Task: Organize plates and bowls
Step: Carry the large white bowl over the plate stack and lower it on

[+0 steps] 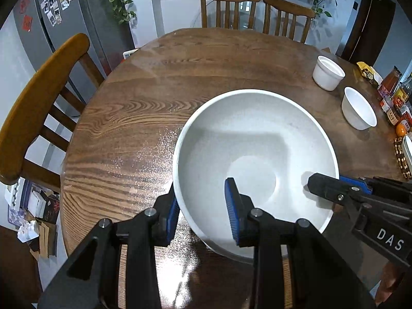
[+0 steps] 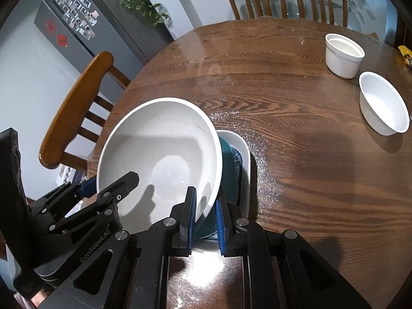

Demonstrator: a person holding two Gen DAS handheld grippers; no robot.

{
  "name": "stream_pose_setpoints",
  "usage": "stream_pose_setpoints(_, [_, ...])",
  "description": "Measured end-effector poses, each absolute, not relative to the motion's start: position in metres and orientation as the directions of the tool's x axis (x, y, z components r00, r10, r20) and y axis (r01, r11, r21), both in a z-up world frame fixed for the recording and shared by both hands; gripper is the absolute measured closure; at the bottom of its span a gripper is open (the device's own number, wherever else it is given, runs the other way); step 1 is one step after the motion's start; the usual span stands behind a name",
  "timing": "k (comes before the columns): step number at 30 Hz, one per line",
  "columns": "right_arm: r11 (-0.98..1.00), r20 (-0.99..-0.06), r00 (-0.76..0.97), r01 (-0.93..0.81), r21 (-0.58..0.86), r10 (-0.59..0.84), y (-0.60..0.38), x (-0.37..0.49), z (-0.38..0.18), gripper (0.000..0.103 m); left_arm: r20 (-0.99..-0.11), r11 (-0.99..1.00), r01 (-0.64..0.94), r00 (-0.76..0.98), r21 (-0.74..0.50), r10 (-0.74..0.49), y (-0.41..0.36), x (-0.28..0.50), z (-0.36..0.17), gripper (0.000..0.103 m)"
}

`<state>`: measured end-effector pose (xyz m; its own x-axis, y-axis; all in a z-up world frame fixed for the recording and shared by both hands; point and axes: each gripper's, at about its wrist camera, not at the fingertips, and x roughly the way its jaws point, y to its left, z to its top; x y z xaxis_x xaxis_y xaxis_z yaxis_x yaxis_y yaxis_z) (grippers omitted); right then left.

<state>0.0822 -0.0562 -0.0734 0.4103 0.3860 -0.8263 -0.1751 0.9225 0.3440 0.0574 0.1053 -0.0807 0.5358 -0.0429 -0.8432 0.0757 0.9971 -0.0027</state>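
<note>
Left wrist view: left claw (image 1: 203,211) astride the near-left rim of the large white bowl (image 1: 255,152), one blue pad (image 1: 233,206) inside, the other outside against the wall; jaws closed on the rim. Right claw (image 1: 334,188) enters from the right edge, clamped on the bowl's right rim. This view hides whatever lies under the bowl; only a dark shadow shows at its near edge.

Right wrist view: right claw (image 2: 204,219) nearly closed, its pads pinching the bowl's rim (image 2: 159,154). Left claw (image 2: 108,188) grips the opposite rim at lower left. Only here: the bowl stands tilted above a teal bowl (image 2: 229,170), which sits inside a white oblong dish (image 2: 244,154) on the desk (image 2: 309,180). Whether the white bowl touches the teal one cannot be told.

Farther right, both views: small white bowl (image 1: 359,108) (image 2: 383,103), and beyond it a straight-sided white cup (image 1: 328,73) (image 2: 343,55), the two near each other, well apart from the held bowl.

Desk edge: round, wooden; bottles and jars (image 1: 396,97) crowd the right rim in the left view. Centre and far-left surface open. Chairs: one at left (image 1: 43,103), two at the far side (image 1: 255,13).
</note>
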Motion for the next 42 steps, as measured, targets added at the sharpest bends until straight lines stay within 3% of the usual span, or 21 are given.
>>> stream_pose_setpoints(42, [0.928,-0.857,0.358,-0.142,0.344,0.372,-0.049,0.100,-0.091,0.087,-0.879,0.997,0.081,0.476,0.007,-0.032,0.107,0.077,-0.103,0.069])
